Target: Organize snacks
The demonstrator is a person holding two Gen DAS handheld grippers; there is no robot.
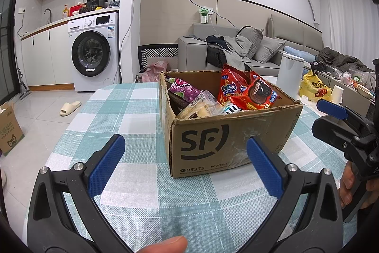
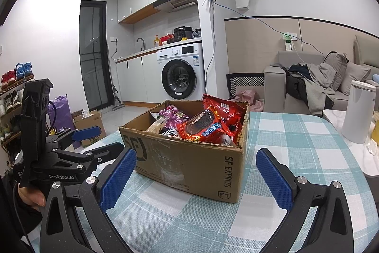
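A brown SF Express cardboard box (image 1: 213,141) stands on the checked tablecloth (image 1: 132,115) and holds several snack packs: a red cookie bag (image 1: 257,93), a red chip bag (image 1: 231,84), a purple bag (image 1: 183,88) and a clear-wrapped pack (image 1: 201,107). The box (image 2: 189,165) and red cookie bag (image 2: 203,126) also show in the right wrist view. My left gripper (image 1: 184,163) is open and empty, just short of the box's front. My right gripper (image 2: 196,178) is open and empty, facing the box's corner. Each gripper shows in the other's view.
A white cylindrical bin (image 2: 357,110) stands at the table's right edge. A sofa with clothes (image 1: 236,49) lies behind the table. A washing machine (image 1: 93,53) and kitchen counter are at the back left. A slipper (image 1: 69,108) and a small box (image 1: 9,129) lie on the floor.
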